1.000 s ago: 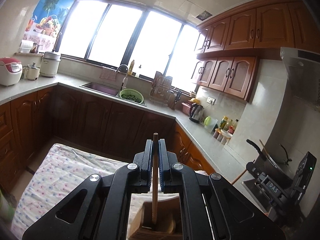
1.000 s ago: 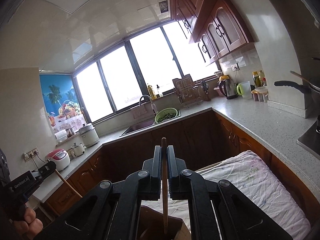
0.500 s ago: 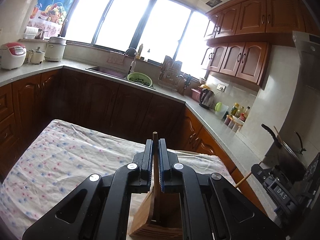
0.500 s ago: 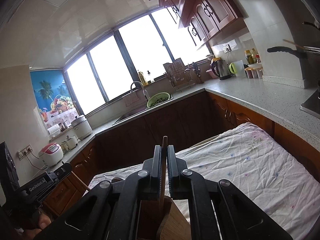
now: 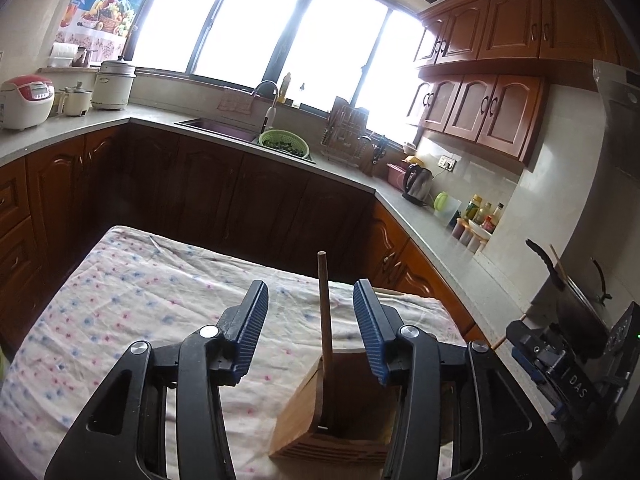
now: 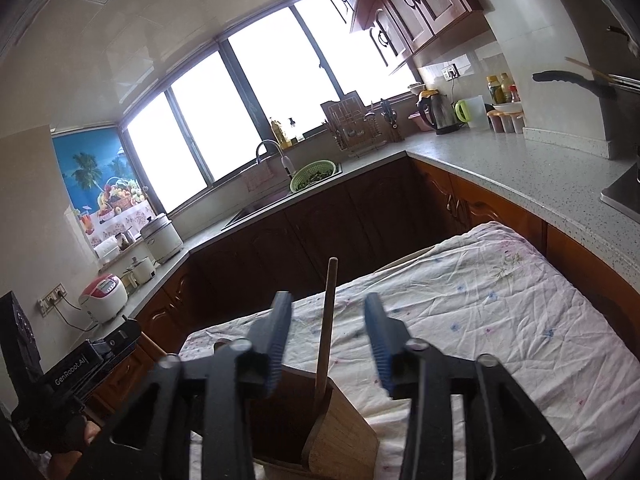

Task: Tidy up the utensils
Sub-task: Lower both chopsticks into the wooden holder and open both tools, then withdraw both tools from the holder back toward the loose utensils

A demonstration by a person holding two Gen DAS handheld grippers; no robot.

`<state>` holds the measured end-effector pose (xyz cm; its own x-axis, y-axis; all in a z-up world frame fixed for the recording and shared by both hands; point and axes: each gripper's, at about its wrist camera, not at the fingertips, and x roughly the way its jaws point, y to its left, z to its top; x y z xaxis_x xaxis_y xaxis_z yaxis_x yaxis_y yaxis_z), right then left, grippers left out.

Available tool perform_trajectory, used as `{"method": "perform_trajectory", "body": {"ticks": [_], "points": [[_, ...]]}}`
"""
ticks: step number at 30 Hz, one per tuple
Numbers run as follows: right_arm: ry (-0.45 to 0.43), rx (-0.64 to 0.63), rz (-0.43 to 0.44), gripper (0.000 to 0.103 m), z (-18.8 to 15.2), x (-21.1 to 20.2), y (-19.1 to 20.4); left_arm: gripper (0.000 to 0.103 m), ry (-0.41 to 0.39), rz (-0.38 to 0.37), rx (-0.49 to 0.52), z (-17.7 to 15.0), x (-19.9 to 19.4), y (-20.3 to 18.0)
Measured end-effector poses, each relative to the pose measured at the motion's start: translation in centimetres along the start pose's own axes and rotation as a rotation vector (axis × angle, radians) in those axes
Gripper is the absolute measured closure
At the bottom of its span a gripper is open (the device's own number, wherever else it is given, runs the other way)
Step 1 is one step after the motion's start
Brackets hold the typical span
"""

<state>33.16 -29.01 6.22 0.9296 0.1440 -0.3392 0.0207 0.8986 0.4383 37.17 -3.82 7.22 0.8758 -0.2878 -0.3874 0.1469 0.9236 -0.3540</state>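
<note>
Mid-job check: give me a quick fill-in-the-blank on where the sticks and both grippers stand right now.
1. The left gripper has its jaws ____.
2. The wooden stick between them stands inside the wooden ____.
3. The right gripper is ____, touching nothing.
4. The holder sits on a table covered by a floral ____.

Missing words: open; holder; open; cloth

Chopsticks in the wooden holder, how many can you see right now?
1 in each wrist view: chopstick stands in the holder between the open left gripper; whether the right view shows the same one is unclear.
</note>
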Motion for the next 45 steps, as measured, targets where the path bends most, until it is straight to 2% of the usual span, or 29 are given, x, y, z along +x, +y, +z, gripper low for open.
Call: {"method": "perform_trajectory", "body": {"ticks": [1, 3, 4, 5, 6, 12, 17, 30, 45], "points": [[-0.016, -0.010, -0.007, 0.019, -0.1, -0.4, 0.1, 0.052, 0.001, -0.002, -0.001, -0.1, -0.2, 0.1], [-0.020, -0.025, -0.009, 0.020, -0.2, -0.9, 0.4, 0.041, -0.001, 0.003, 0.003, -0.4, -0.7, 0.2], [-0.016, -0.023, -0.003, 0.020, -0.2, -1.1, 0.4, 0.040, 0.000, 0.007, 0.006, -0.5, -0.9, 0.2], [-0.014, -0.017, 0.001, 0.020, -0.3, -1.2, 0.3, 0.034, 0.005, 0.010, 0.008, -0.7, -1.1, 0.3], [-0.012, -0.014, 0.004, 0.019, -0.3, -1.4, 0.3, 0.023, 0.010, 0.013, 0.007, -0.9, -1.4, 0.4], [0.002, -0.002, 0.026, 0.012, -0.9, -2.7, 0.3, 0.005, 0.015, 0.053, 0.018, -2.2, -3.5, 1.2], [0.015, -0.001, 0.049, 0.009, -1.9, -4.4, 0.7, 0.004, 0.025, 0.068, 0.020, -3.4, -5.6, 2.0], [0.076, -0.009, 0.097, 0.008, -5.1, -9.1, 1.5, 0.004, 0.065, 0.082, 0.011, -7.0, -11.6, 3.4], [0.139, -0.028, 0.080, 0.009, -9.8, -14.3, 0.8, 0.004, 0.110, 0.108, 0.015, -11.9, -16.9, 5.2]]}}
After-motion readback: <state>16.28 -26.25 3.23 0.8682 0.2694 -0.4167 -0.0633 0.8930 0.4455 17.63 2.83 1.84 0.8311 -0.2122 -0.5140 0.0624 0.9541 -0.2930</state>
